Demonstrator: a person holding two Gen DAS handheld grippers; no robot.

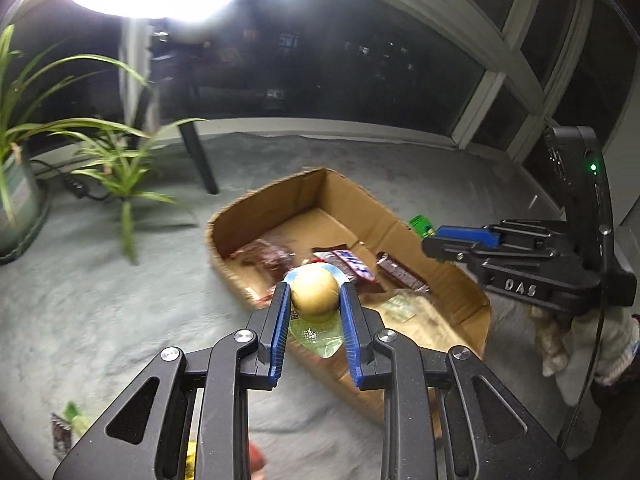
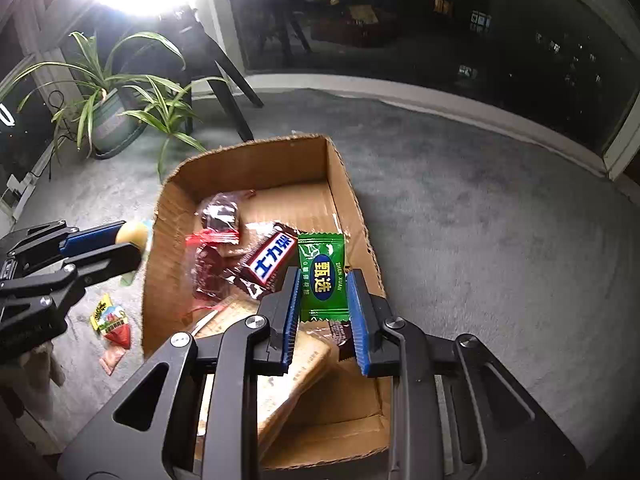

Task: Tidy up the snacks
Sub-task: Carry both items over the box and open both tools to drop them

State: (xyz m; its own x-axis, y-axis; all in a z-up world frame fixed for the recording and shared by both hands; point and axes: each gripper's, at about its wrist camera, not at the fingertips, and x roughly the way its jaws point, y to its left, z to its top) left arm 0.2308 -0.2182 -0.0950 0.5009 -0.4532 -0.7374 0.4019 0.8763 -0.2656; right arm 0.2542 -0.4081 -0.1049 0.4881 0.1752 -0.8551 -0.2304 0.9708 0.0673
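Your left gripper (image 1: 314, 300) is clamped on a wrapped yellow ball snack (image 1: 314, 291), held over the box (image 1: 276, 196)'s near-left edge. Your right gripper (image 2: 323, 292) pinches a green packet (image 2: 322, 280), marked "ZHEN XUAN", above the box's near right. Several snacks already lie inside, including a Snickers bar (image 2: 269, 259). Judged partway done: loose packets (image 2: 112, 322) remain on the carpet left of the box.

My left wrist view looking steeply down, close over the cardboard box (image 1: 400, 216), my right wrist view likewise, both sharing that box (image 2: 248, 164) and the carpet (image 1: 100, 280).
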